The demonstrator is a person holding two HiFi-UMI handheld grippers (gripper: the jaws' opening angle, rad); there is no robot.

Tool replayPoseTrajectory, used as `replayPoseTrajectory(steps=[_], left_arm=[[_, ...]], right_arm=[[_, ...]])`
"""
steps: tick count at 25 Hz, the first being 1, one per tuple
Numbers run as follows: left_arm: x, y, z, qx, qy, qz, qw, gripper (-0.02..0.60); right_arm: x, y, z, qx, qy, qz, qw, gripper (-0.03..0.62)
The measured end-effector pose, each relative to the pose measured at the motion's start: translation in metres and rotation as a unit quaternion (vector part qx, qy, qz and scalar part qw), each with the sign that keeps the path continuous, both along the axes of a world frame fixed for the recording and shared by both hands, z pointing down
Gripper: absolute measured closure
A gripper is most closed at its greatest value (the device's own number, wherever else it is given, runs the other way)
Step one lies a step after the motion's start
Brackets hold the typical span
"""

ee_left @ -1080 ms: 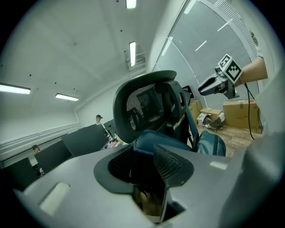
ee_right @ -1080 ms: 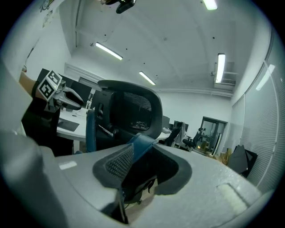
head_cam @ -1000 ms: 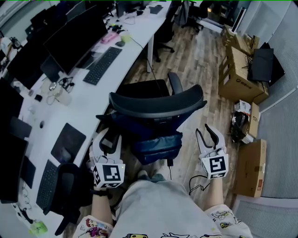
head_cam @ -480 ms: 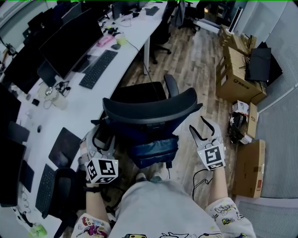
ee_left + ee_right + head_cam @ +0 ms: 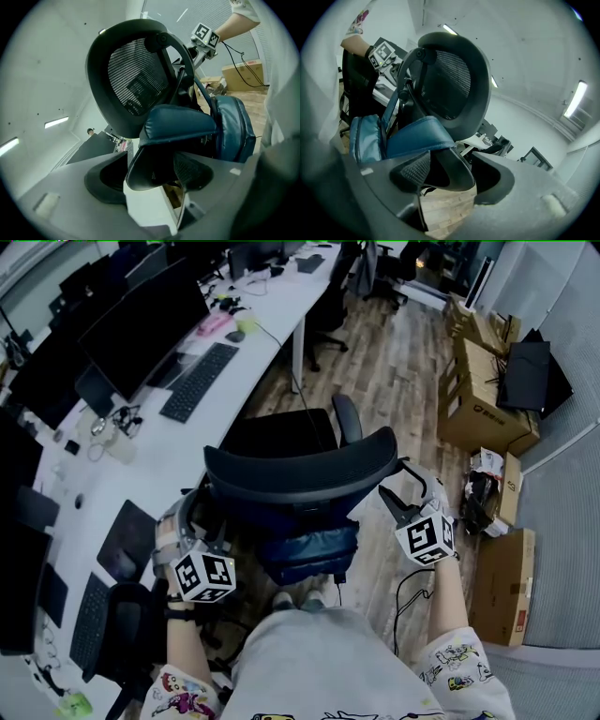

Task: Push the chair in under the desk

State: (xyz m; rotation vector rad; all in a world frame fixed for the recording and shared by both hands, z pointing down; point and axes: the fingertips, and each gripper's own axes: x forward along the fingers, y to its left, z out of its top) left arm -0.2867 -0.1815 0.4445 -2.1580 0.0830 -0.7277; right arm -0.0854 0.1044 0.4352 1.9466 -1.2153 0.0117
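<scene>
Presently, at the far left, the white desk (image 5: 169, 448) carries a dark monitor (image 5: 141, 324) and a black keyboard (image 5: 199, 371). A second black chair (image 5: 131, 624) stands at its near end.

The left gripper (image 5: 199, 521) sits at the task chair's left side. In the left gripper view its jaws stand apart, one on each side of the black left armrest (image 5: 150, 164). The armrest fills the gap between them and lies close against both. Whether they press on it cannot be confirmed.

The chair (image 5: 300, 474) stands on the wood floor (image 5: 394, 371) just beside the desk. Its mesh backrest faces the person. The seat is out in the open and is not yet under the desk top. A blue padded piece (image 5: 309, 545) hangs low behind the backrest. The person's grey-clad legs (image 5: 319, 652) are directly behind the chair.

The right gripper (image 5: 405, 495) is at the chair's right side. In the right gripper view its jaws are likewise apart, with the black right armrest (image 5: 450, 168) between them, close to the textured pad on one side and the plain jaw on the other.

At the far right, cardboard boxes (image 5: 483, 390) stand along the wall, well apart from the chair.
</scene>
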Motion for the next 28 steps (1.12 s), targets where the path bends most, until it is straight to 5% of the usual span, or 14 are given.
replayPoseTrajectory(steps=[6,10,28], left_arm=[[0.009,-0.010,0.007,0.019,-0.010,-0.007,0.9997,0.279],[0.015,-0.012,0.007,0.043,-0.009,-0.011,0.9990,0.344],[0.023,-0.017,0.004,0.046,0.008,-0.040,0.9981,0.341]], right_arm=[[0.012,-0.009,0.011,-0.044,0.020,-0.019,0.999,0.316],[0.016,-0.016,0.017,-0.060,0.030,-0.026,0.997,0.331],[0.033,-0.023,0.015,-0.041,0.044,-0.038,0.997,0.333]])
